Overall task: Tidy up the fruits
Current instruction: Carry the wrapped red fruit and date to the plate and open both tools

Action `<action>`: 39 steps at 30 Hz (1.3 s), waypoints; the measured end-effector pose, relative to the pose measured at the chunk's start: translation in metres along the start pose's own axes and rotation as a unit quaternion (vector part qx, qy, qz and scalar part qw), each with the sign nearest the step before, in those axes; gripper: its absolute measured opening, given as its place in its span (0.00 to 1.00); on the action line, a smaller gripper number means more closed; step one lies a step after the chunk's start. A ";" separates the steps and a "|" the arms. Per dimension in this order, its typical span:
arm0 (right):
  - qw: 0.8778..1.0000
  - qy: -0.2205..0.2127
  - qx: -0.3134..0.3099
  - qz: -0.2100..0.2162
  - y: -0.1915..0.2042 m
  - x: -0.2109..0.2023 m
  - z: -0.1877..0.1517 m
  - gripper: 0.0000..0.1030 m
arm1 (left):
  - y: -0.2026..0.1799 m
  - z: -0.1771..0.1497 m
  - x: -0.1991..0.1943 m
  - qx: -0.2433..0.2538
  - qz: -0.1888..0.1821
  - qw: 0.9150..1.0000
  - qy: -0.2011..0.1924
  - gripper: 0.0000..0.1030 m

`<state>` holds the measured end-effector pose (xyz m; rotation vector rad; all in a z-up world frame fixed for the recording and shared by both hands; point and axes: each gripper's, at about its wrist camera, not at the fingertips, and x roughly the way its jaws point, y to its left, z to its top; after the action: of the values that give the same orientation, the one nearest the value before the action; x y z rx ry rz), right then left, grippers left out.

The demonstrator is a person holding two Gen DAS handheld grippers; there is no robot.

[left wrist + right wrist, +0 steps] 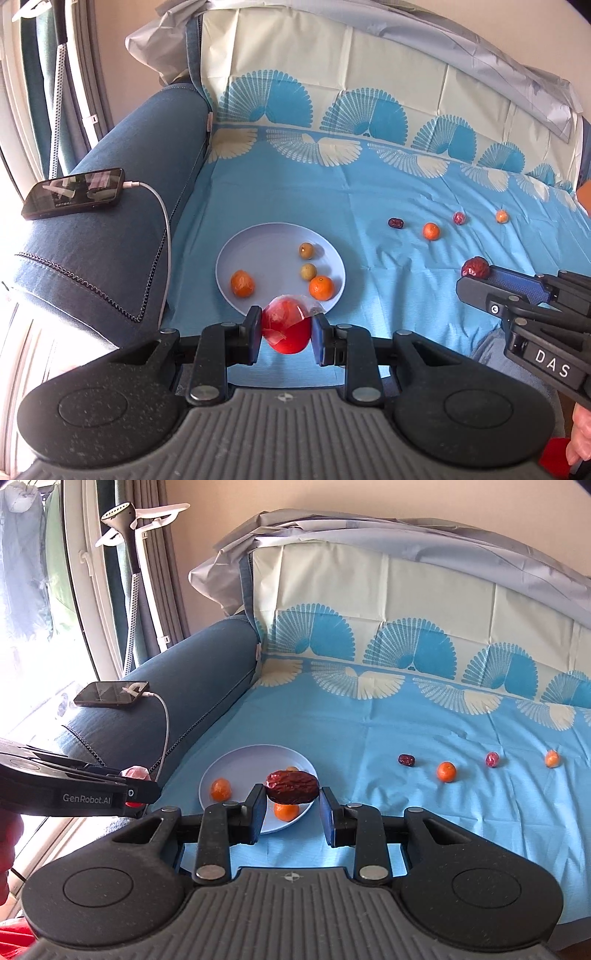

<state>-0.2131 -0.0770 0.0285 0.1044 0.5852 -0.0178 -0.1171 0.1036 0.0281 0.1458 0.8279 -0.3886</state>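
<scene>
My left gripper (286, 330) is shut on a red fruit wrapped in clear film (286, 328), just in front of the near rim of the pale blue plate (258, 240). On that plate lie two oranges (242, 283) and two small yellowish fruits (306, 251). My right gripper (292, 803) is shut on a dark red date (291, 787) held over the near side of the plate (255, 760); from the left wrist view the date (475, 267) sticks out of its tip. Loose on the blue cloth lie a date (406, 760), an orange (446, 771), a pinkish fruit (492, 759) and a small orange (551, 758).
The blue patterned cloth (369, 192) covers a sofa seat and backrest. A phone (74, 197) on a white charging cable (166, 229) rests on the sofa's left armrest (110, 258). A garment steamer stand (136, 572) and curtains are behind it. A person's hand (580, 435) shows at the lower right.
</scene>
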 end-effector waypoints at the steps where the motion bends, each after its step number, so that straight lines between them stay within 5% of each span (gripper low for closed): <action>1: 1.000 0.000 -0.001 -0.002 0.001 -0.001 0.000 0.32 | 0.001 -0.001 -0.002 -0.001 -0.001 1.000 -0.002 0.29; 39: 1.000 0.001 0.002 -0.014 -0.002 0.000 0.001 0.32 | 0.002 0.000 -0.004 -0.003 -0.003 1.000 -0.009 0.29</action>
<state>-0.2127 -0.0788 0.0287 0.1003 0.5887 -0.0456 -0.1186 0.1063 0.0306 0.1338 0.8122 -0.3919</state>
